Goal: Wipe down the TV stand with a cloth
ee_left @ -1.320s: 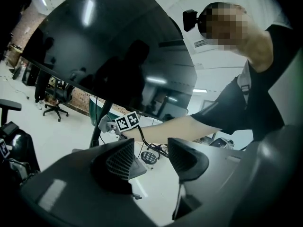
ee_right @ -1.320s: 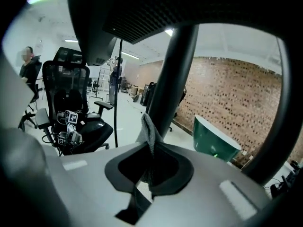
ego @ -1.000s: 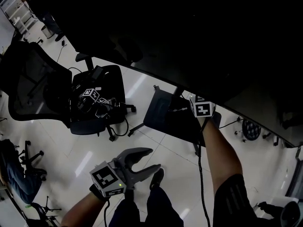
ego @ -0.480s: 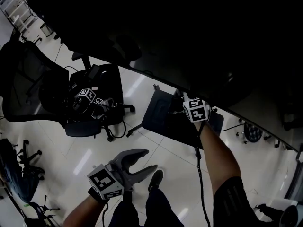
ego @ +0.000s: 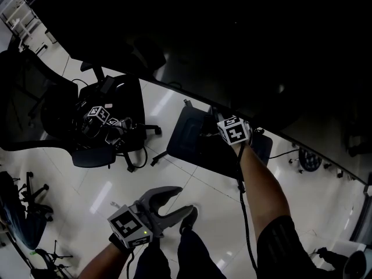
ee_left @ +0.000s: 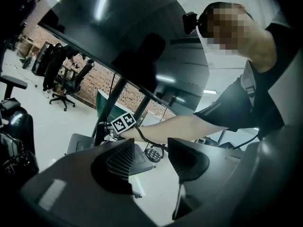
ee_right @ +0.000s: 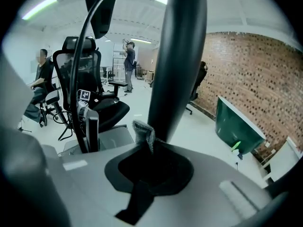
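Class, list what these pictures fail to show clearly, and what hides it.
Cloth: right gripper view, mostly buried in the shut right hand-held gripper.
Stand post: same view, top cut off by the upper edge.
That gripper's jaws: head view, hidden behind its marker cube.

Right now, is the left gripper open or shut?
Open. The left gripper has its jaws apart, floor showing through the gap, nothing between them.
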Action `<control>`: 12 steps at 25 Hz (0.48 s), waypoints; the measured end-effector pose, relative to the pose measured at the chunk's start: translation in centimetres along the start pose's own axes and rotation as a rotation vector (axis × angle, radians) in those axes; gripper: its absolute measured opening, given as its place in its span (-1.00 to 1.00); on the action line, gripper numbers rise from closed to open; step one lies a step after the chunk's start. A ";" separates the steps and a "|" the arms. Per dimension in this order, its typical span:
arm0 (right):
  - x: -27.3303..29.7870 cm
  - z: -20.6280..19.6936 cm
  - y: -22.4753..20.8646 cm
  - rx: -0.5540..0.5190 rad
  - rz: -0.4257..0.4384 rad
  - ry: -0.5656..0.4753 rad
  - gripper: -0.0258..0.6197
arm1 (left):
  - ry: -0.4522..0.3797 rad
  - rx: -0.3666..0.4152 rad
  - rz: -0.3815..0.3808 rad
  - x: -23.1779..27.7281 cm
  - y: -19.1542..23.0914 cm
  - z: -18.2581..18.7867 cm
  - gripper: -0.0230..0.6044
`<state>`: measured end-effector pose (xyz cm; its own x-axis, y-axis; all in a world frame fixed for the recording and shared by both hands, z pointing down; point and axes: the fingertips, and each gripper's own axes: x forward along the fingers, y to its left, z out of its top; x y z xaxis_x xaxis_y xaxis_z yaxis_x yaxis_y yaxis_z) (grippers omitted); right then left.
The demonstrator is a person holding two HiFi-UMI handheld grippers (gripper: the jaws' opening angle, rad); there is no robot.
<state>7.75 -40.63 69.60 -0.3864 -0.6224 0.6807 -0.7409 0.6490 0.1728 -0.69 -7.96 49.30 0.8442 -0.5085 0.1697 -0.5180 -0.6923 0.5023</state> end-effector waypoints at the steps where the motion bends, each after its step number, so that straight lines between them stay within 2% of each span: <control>1: 0.0 -0.4 -0.2 0.007 0.001 0.011 -0.87 | -0.003 0.007 -0.004 0.2 -0.1 0.1 -0.15; 3: -0.7 -0.7 -0.8 0.048 -0.008 -0.002 -0.87 | -0.005 0.008 -0.009 0.5 -0.4 0.3 -0.15; 6: -3.3 0.4 -1.5 0.105 -0.027 -0.091 -0.87 | 0.000 0.002 -0.013 0.8 -0.8 0.5 -0.15; 12: -12.5 -0.3 -4.3 0.215 -0.091 -0.213 -0.87 | -0.004 0.039 -0.072 1.8 -2.9 2.1 -0.15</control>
<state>15.93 -35.51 60.51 -0.4031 -0.7659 0.5010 -0.8679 0.4936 0.0563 2.03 -7.98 46.35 0.8791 -0.4585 0.1305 -0.4607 -0.7469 0.4794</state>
